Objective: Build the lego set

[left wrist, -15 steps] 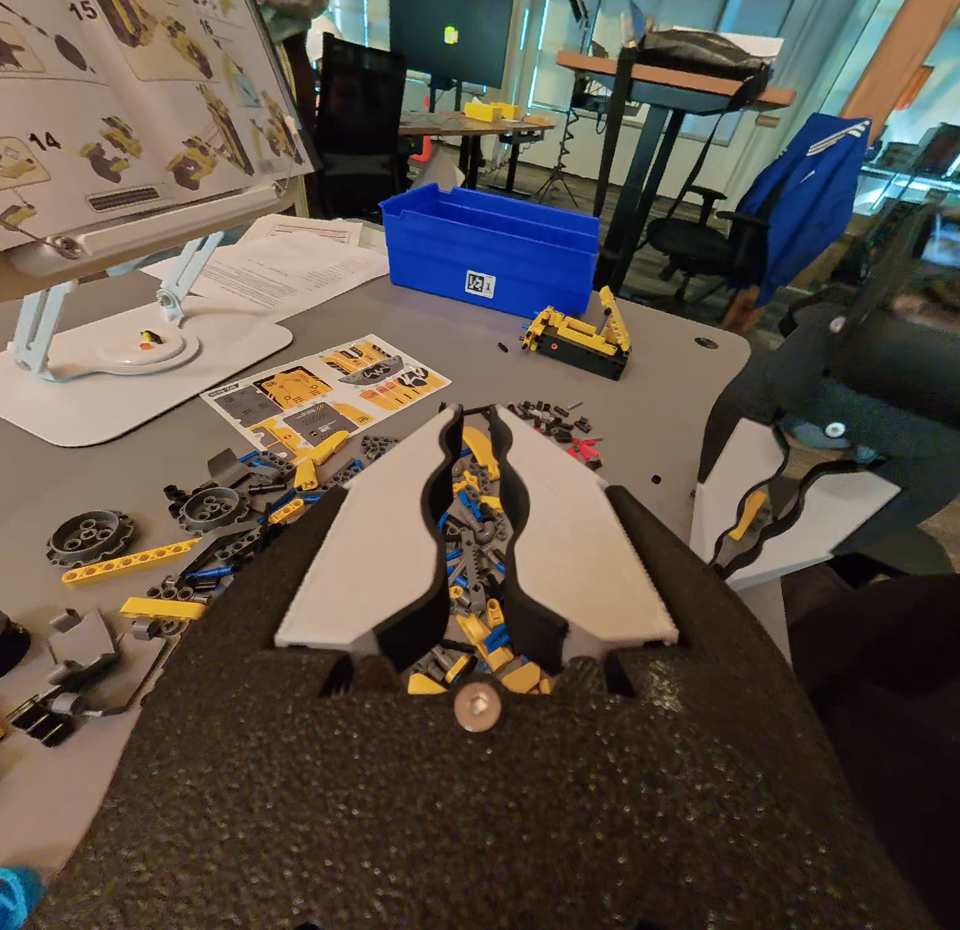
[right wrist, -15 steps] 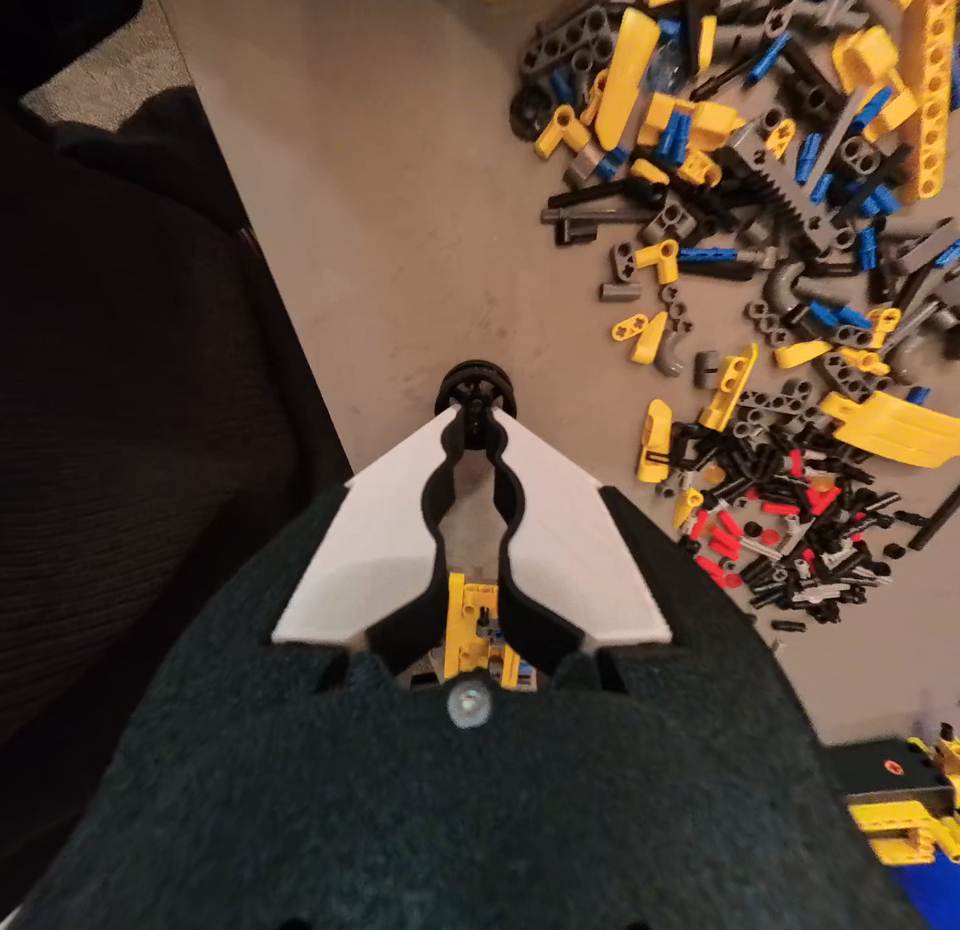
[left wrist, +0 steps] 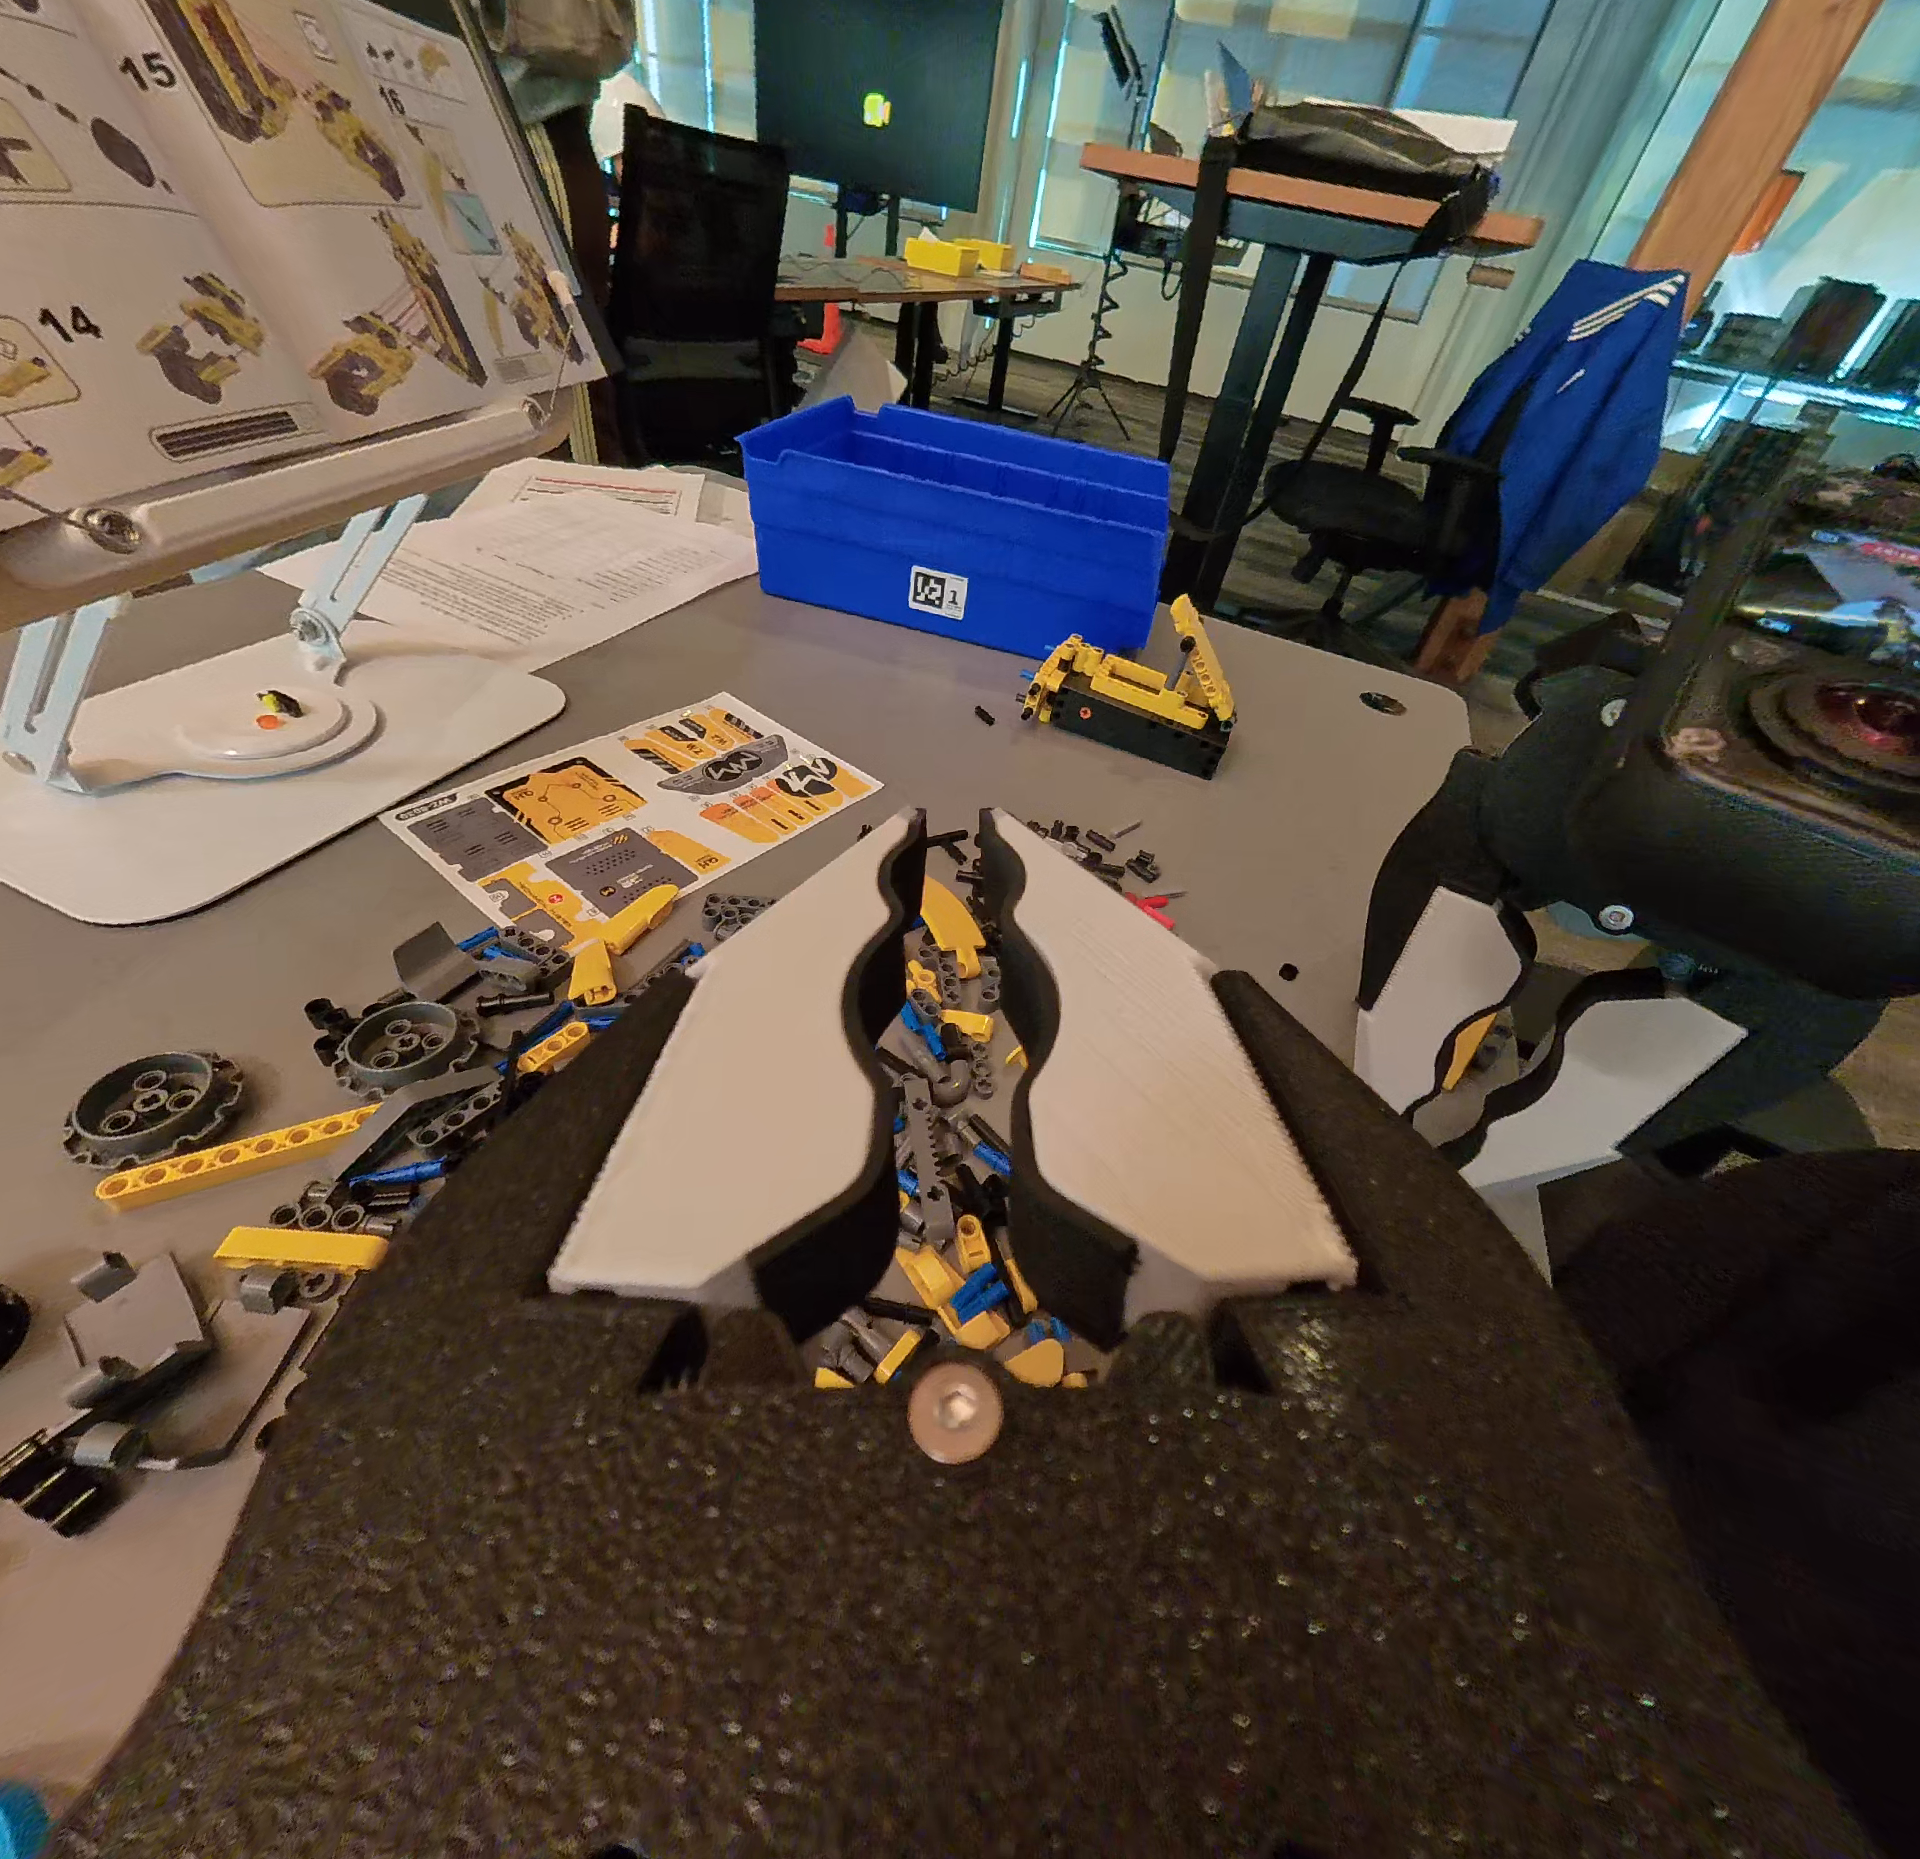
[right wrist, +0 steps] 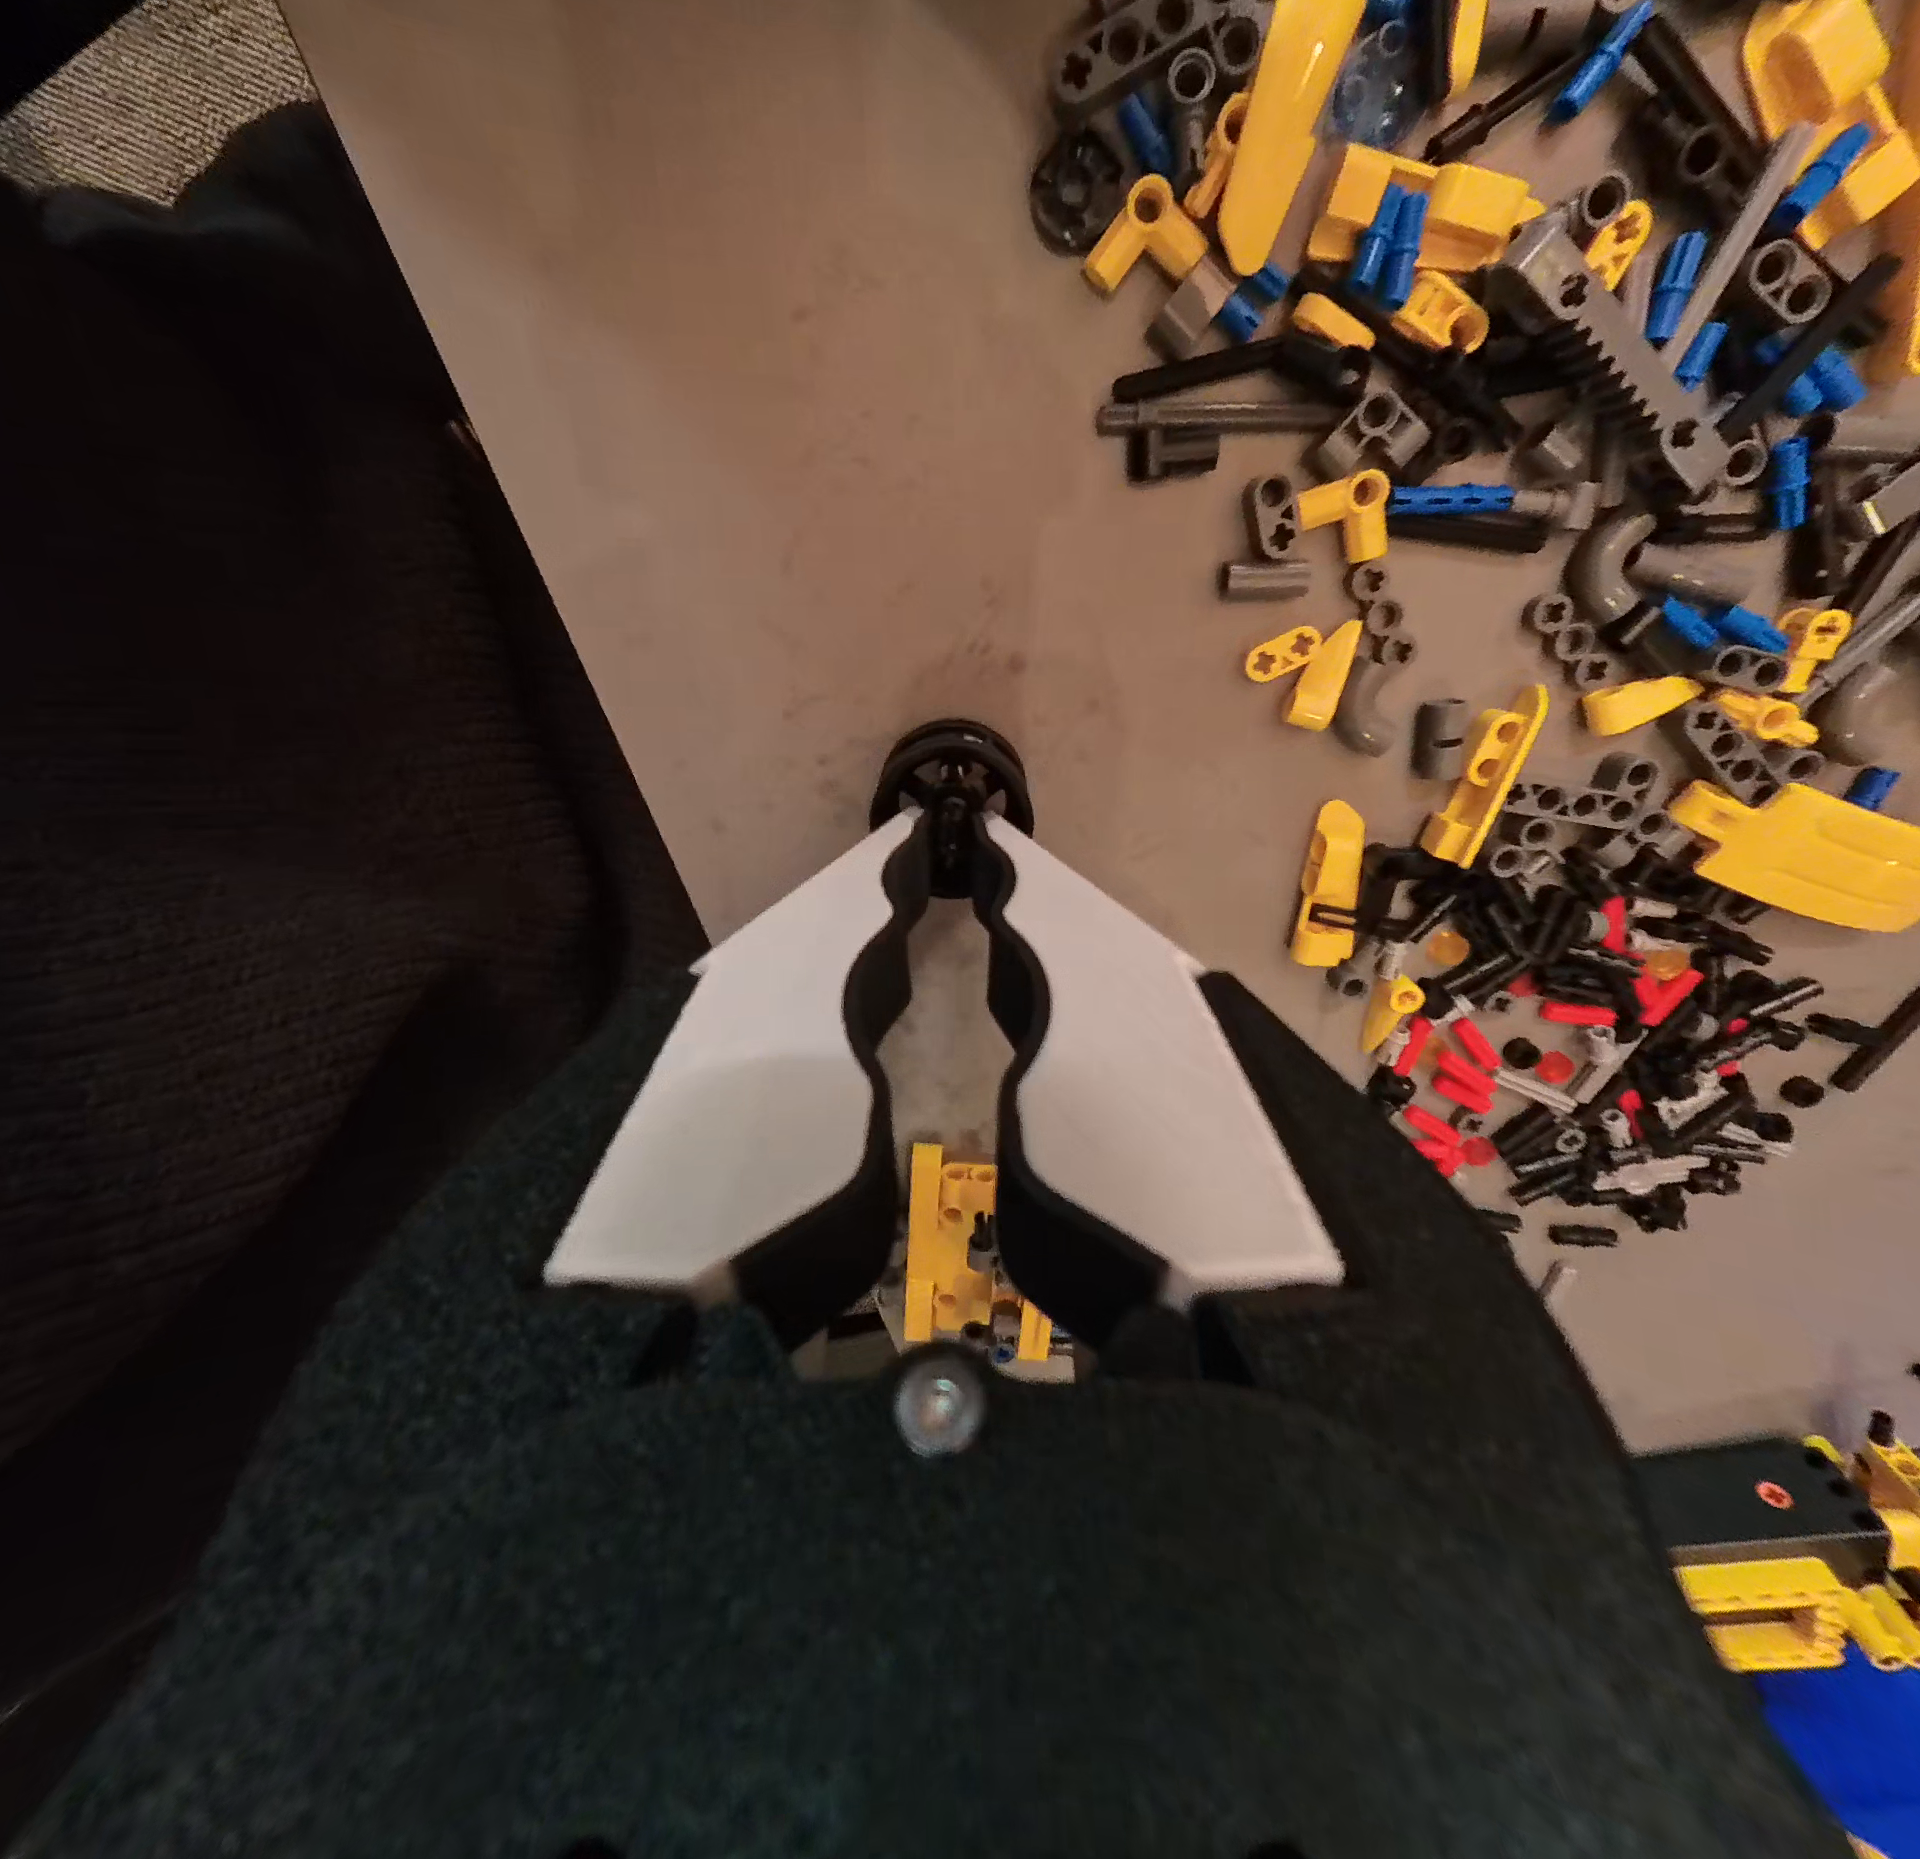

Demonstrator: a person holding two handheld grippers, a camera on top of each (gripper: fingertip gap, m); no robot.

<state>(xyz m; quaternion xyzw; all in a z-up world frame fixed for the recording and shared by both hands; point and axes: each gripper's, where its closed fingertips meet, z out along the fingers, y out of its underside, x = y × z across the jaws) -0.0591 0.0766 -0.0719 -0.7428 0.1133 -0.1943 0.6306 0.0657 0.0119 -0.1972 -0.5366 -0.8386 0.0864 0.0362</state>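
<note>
My right gripper (right wrist: 951, 822) is shut, its tips pinching a small black wheel piece (right wrist: 951, 781) just above the grey table (right wrist: 727, 355) near the table's edge. A yellow beam part (right wrist: 951, 1248) shows between the fingers farther back; I cannot tell whether it joins the wheel. My left gripper (left wrist: 951, 827) is empty, its tips a narrow gap apart, and hovers over the pile of loose yellow, grey, blue and black bricks (left wrist: 935, 1134). The right gripper also shows at the right of the left wrist view (left wrist: 1439, 1113), with yellow between its fingers. The pile (right wrist: 1558, 459) lies right of the right gripper.
A partly built yellow and black model (left wrist: 1132, 703) stands in front of a blue bin (left wrist: 956, 531). A sticker sheet (left wrist: 623, 833), grey wheels (left wrist: 151, 1103) and an instruction booklet on a white stand (left wrist: 260, 199) lie to the left. Dark clothing (right wrist: 260, 666) borders the table edge. My right fingertips sit around 20 cm from my left ones.
Almost nothing. Both views shift only slightly. The right gripper stays shut on the black wheel piece and the left gripper keeps the same narrow gap.
</note>
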